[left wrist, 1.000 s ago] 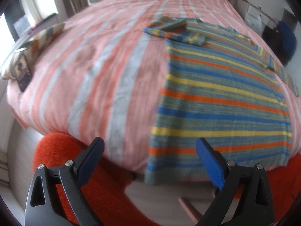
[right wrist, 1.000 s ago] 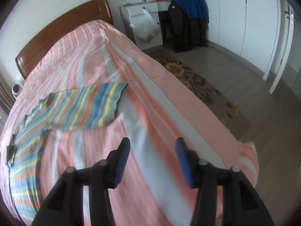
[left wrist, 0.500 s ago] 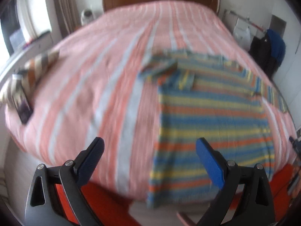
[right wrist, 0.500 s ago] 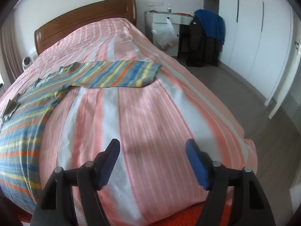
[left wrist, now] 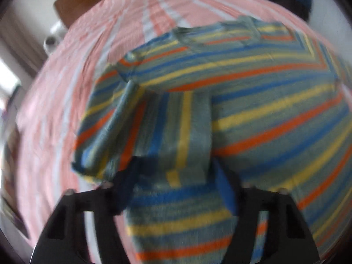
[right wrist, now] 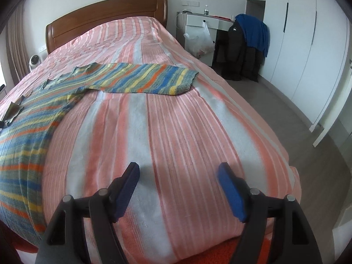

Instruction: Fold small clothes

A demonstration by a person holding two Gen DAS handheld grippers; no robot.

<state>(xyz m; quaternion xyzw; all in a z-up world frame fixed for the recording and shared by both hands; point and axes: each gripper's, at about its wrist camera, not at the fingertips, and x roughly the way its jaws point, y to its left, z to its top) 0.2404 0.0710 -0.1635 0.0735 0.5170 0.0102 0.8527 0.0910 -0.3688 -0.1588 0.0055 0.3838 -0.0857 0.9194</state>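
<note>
**Student:** Looking at the left wrist view, what lay between the blue pads?

**Tutor:** The left gripper (left wrist: 176, 176) stood low over the striped sweater (left wrist: 253, 101), and a folded-up ridge of that knit ran between its two fingers. Its jaws had just been closing, with the fabric between them. The view was blurred, so whether the pads already pressed on the cloth could not be told. Near the left fingertip the sweater's left sleeve (left wrist: 103, 132) lay bunched and doubled over the body panel.

**Student:** And where was the garment as a whole?

**Tutor:** It lay spread on the pink-and-white striped bedspread (right wrist: 176, 132), collar towards the wooden headboard (right wrist: 105, 13). In the right wrist view the sweater (right wrist: 28, 132) ran along the bed's left side, and its other sleeve (right wrist: 145, 81) stretched flat across the bedspread towards the right edge.

**Student:** Did the right claw hold anything?

**Tutor:** No. The right gripper (right wrist: 178, 176) hung released, its jaws standing wide with only bare bedspread showing between them, well apart from the sweater. Those jaws had been opening.

**Student:** What filled the background?

**Tutor:** A white desk (right wrist: 204, 19) with a plastic bag (right wrist: 199, 41) hanging from it, a blue garment (right wrist: 255, 30) draped over dark clothing, and white wardrobe doors (right wrist: 308, 33).
</note>
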